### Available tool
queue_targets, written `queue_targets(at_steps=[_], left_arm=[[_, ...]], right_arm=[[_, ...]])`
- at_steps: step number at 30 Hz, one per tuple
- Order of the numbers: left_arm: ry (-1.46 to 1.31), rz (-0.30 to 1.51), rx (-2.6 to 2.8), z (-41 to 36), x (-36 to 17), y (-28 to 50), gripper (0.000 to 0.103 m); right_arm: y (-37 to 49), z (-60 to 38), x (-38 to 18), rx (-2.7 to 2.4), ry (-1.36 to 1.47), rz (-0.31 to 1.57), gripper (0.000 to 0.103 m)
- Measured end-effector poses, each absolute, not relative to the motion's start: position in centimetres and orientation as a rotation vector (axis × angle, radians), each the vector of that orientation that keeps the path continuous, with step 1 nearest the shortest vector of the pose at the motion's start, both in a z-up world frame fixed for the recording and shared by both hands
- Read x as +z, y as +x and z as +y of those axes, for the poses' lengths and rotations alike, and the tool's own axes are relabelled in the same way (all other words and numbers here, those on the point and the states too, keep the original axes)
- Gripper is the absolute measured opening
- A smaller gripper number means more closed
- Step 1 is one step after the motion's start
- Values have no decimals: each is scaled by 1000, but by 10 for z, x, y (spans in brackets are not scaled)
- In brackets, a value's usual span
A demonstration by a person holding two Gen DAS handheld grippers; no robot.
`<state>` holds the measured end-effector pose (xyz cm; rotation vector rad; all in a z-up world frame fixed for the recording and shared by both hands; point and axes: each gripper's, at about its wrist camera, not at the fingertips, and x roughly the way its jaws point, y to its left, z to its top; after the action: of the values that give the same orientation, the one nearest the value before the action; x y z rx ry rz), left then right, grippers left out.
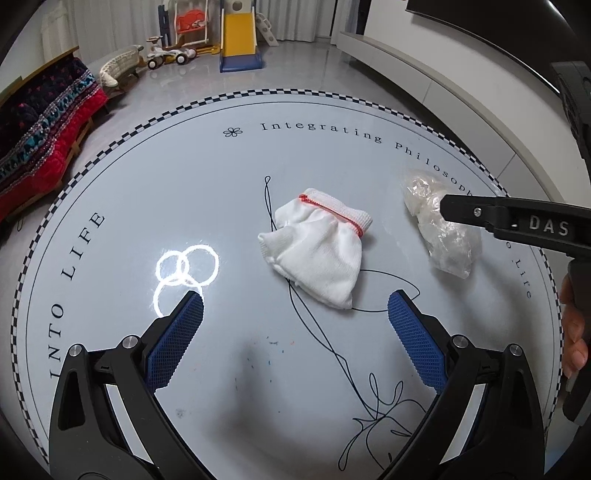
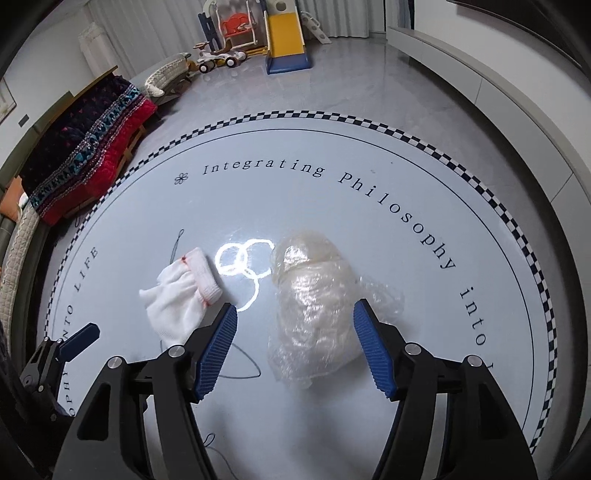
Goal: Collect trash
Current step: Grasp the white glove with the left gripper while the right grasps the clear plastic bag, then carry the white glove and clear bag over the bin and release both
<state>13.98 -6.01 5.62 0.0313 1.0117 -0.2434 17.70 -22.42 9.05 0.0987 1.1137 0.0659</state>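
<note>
Hand-held gripper [image 1: 448, 210] marked "DAS", table [image 1: 147, 221] reading "Integrating Philosophy"

In the left wrist view, the right tongs [image 1: 448, 206] cover part of the plastic bag [image 1: 443, 236], so their tips cannot be made out. The glove [image 1: 317, 247] hides a stretch of thread [image 1: 325, 343]. The table [image 1: 110, 229] rim lettering is cut off at the near edge.

I see a shiny grey floor [image 2: 351, 92]. Far away stands a yellow slide [image 2: 286, 35] with a red swing [image 2: 238, 24] beside it and a toy car [image 2: 218, 59]. A red and dark blanket [image 2: 88, 155] lies on a bench at my left. White curtains [image 2: 147, 29] hang behind.
</note>
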Motion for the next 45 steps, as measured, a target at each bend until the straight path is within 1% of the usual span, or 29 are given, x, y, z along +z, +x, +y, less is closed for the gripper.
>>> queue_targets(at_steps=[6, 7, 8, 9, 11, 16, 17, 18, 19, 21, 22, 23, 25, 26, 27, 36, 45], left_arm=[[35, 1023, -248, -67, 49, 155, 97], [40, 1024, -248, -70, 48, 158, 97], [44, 1026, -247, -72, 46, 161, 97], [48, 1028, -246, -73, 45, 163, 97], [53, 1035, -246, -76, 42, 168, 97], [74, 1027, -243, -87, 37, 171, 97], [83, 1024, -239, -88, 37, 171, 94], [92, 1025, -236, -90, 36, 170, 82], [94, 1038, -237, -91, 35, 170, 76], [74, 1066, -248, -91, 30, 173, 57], [75, 1059, -248, -91, 30, 173, 56], [81, 1058, -248, -91, 29, 173, 52], [73, 1051, -251, -89, 31, 170, 42], [53, 1052, -262, -87, 32, 171, 32], [31, 1053, -270, -84, 33, 171, 29], [46, 1013, -296, -84, 58, 132, 28], [24, 975, -284, -70, 91, 81, 28]], right_arm=[[191, -226, 58, 24, 26, 1181, 66], [193, -227, 53, 15, 14, 1194, 60], [193, -229, 49, -3, -3, 1199, 48], [192, -233, 47, -15, -6, 1189, 42], [190, -243, 48, 8, 40, 1182, 37], [187, -251, 48, 29, 58, 1175, 36], [186, -250, 48, 27, 54, 1172, 36], [185, -250, 48, 26, 53, 1169, 37], [185, -250, 48, 25, 52, 1168, 37], [184, -249, 49, 25, 54, 1168, 37], [183, -249, 49, 24, 51, 1170, 37], [183, -248, 49, 23, 49, 1172, 37], [180, -248, 49, 20, 52, 1173, 37], [178, -249, 49, 18, 58, 1173, 37], [176, -250, 50, 17, 60, 1172, 36], [142, -248, 64, 23, 68, 1170, 35], [86, -232, 97, 65, 74, 1140, 35]])
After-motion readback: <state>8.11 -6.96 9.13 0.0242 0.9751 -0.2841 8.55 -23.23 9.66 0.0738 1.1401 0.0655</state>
